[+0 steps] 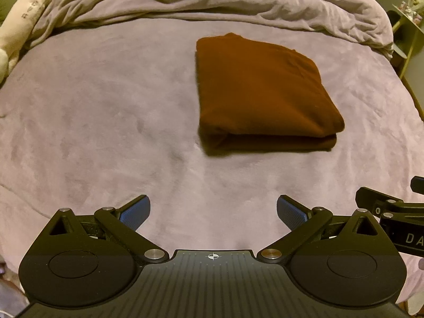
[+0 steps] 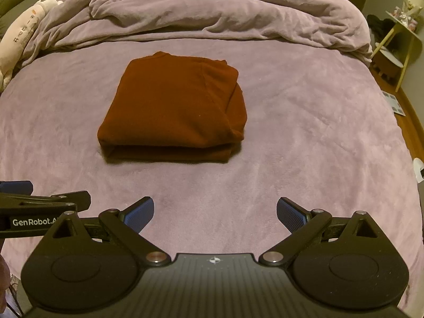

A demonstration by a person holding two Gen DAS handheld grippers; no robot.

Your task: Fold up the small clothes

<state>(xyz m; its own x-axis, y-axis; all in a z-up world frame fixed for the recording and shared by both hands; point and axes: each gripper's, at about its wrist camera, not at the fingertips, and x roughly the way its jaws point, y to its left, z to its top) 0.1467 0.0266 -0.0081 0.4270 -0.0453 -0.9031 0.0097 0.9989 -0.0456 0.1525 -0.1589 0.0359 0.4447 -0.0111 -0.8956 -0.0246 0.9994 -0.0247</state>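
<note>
Rust-brown garment [image 1: 262, 92] lies folded into a thick square bundle on the lilac bedsheet [image 1: 106, 122], with its doubled fold edge turned toward the cameras. Nothing touches the garment. Beyond the garment a crumpled lilac duvet [image 1: 225, 2] is heaped across the far side of the bed, and a pale plush toy [image 1: 23, 23] lies to the far left of the garment. On the near side of the garment, well apart from it, the left gripper [image 1: 213, 212] and the right gripper [image 2: 215, 213] hang above the sheet, side by side, both with blue-padded fingers [image 2: 139, 213] spread wide and holding nothing
</note>
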